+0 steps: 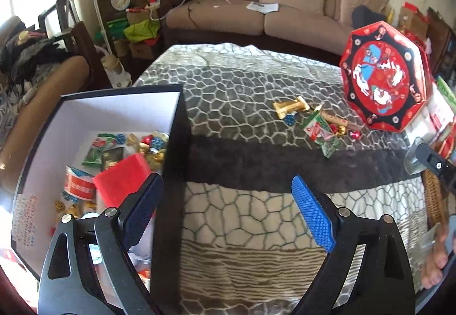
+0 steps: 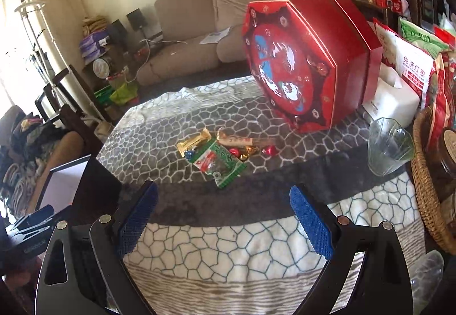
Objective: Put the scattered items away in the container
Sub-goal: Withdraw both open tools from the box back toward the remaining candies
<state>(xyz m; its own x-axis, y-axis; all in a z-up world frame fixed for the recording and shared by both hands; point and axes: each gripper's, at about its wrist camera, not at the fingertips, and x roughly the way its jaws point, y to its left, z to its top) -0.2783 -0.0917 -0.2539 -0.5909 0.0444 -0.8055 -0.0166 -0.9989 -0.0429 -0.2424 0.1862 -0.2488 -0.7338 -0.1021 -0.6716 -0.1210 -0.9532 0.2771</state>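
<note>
Gaping wide and empty, the left gripper [image 1: 228,212] straddles the black box [image 1: 173,126] wall, revealing sweets inside; the right gripper [image 2: 223,218], equally wide, alone shows a glass cup [image 2: 389,146] beyond the scattered candies [image 2: 219,151].

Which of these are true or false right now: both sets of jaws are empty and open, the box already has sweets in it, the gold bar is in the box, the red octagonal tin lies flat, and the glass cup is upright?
1. The left gripper and right gripper are open and hold nothing. True.
2. The dark box already holds wrapped sweets. True.
3. The gold bar is inside the box. False: it lies on the patterned blanket among the loose sweets.
4. The red octagonal tin lies flat. False: it stands tilted on its edge, its face toward the cameras.
5. The glass cup stands upright. True, beside the wicker basket.
</note>
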